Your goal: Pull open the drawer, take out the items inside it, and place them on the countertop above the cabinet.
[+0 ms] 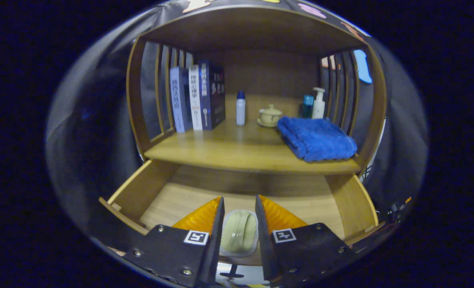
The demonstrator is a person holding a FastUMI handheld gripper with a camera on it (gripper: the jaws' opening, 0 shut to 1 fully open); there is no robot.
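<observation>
- Gripper (239,208): two fingers reach forward over the open drawer. They stand a narrow gap apart, one on each side of the green item. Whether both press on it cannot be told.
- Pale green, ribbed, rounded item in a clear plastic wrapper (239,231): sits between the fingers, just above the drawer's front part. Whether it rests on the drawer floor or is lifted off it cannot be told.
- Light wooden drawer (141,194): pulled out toward the camera, below the countertop. Its side walls flare out to left and right of the fingers. Its floor beyond the fingertips is bare wood.
- Wooden countertop shelf (229,150): runs across above the drawer, inside a cabinet with slatted side walls and a wooden top.
- Folded blue terry towel (316,138): lies on the right part of the countertop, near its front edge.
- Three upright books (199,98): stand at the left rear of the countertop, against the slats. One has a pale spine, one white, one dark navy.
- Small white bottle with a blue cap (240,108): stands upright, mid-rear, just right of the books.
- Cream ceramic lidded pot on a saucer (270,116): stands behind the towel's left corner.
- Teal container (308,105) and white pump bottle (318,103): stand side by side at the right rear, behind the towel.
</observation>
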